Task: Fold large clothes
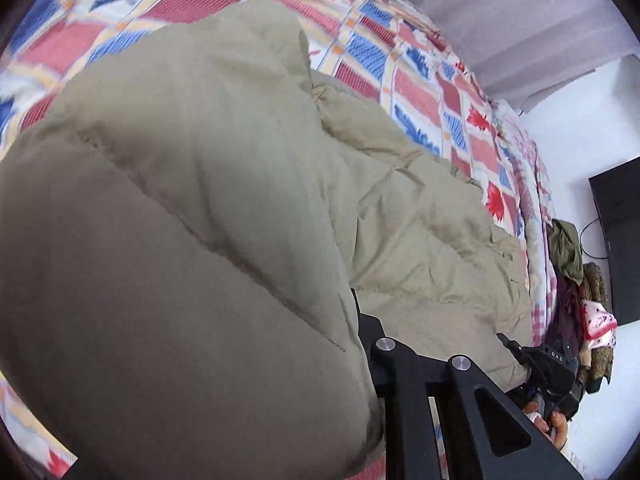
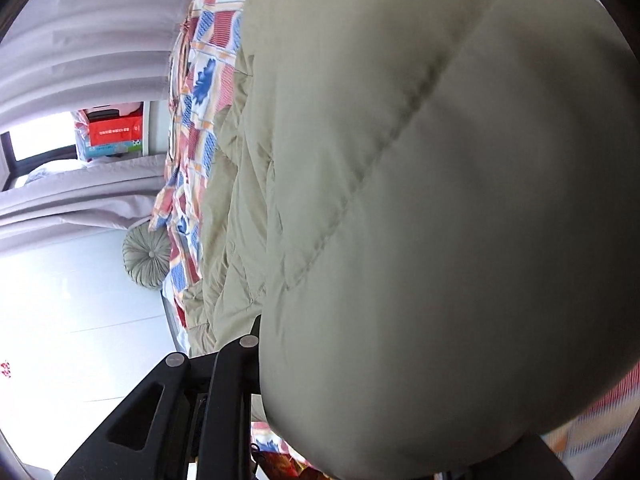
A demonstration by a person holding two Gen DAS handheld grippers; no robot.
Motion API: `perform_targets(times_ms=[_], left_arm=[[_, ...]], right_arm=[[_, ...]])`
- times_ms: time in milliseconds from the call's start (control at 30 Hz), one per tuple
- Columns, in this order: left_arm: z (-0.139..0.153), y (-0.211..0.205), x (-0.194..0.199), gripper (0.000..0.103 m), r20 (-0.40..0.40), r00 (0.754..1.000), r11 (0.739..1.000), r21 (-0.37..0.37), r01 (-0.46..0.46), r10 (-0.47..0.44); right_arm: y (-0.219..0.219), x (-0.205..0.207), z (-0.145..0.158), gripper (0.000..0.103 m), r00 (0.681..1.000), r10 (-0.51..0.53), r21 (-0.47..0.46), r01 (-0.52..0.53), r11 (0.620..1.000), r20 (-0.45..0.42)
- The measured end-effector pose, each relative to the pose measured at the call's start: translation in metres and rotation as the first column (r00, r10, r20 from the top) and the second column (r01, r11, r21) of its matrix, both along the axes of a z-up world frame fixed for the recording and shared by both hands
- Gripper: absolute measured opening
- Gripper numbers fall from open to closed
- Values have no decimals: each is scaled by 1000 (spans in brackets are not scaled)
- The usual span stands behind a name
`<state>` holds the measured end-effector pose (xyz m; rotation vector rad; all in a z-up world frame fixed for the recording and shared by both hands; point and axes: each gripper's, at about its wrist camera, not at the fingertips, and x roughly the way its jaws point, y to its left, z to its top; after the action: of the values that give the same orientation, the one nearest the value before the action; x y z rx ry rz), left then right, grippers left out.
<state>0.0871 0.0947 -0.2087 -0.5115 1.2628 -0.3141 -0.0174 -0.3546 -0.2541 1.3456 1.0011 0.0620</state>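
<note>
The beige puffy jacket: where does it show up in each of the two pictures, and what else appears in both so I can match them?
Left wrist view: the beige puffy jacket fills the left and centre, bulging close to the lens.
Right wrist view: it fills the right and centre.
Shared landmark: the red, blue and white patterned bedspread beneath it.

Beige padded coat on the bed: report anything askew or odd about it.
Nothing is damaged. The beige padded coat lies rumpled on the patterned quilt, one puffy section lifted and bulging close to both cameras, pinched by the left gripper and right gripper.
</note>
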Motion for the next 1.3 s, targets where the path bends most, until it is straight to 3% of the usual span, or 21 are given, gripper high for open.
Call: perform_targets(times_ms=[200,333,500,667,767,900,933,1000,1067,1100,1200,1300], left_arm=[[-28,22,-60,26,-99,995,1000,24,15,-13],[-39,34,-76,60,-138,990,995,99,-11,25],[-29,44,-86,61,-152,988,988,147,44,-22],[6,60,-99,60,-146,987,973,206,103,-74],[28,69,-106,60,-130,985,968,212,135,-109],[62,73,-109,60,-36,987,944,285,163,-159],[71,73,-107,55,-4,986,939,303,162,-169],[86,71,-96,51,33,985,937,315,152,-171],[96,66,-81,51,69,985,950,281,134,-159],[97,59,-71,51,85,984,956,263,132,-159],[90,23,-38,51,112,973,959,222,174,-203],[72,-31,-8,51,129,951,951,168,258,-281]], right_arm=[[16,-58,-19,23,996,-20,45,24,999,-84],[15,-64,-29,27,992,-27,30,31,999,-120],[17,-49,-18,38,986,-15,-42,8,999,-168],[23,-49,3,58,967,4,-137,-40,990,-254],[28,-51,24,61,955,16,-224,-85,971,-295],[34,-56,53,62,946,16,-341,-132,931,-324],[34,-68,56,62,948,12,-361,-133,923,-319],[43,-53,78,60,957,11,-408,-135,903,-291],[37,-76,91,39,966,36,-452,-153,879,-257],[40,-68,100,36,968,62,-477,-176,861,-245],[46,-41,114,31,972,142,-535,-223,815,-188],[58,-20,105,30,965,209,-561,-263,785,-159]])
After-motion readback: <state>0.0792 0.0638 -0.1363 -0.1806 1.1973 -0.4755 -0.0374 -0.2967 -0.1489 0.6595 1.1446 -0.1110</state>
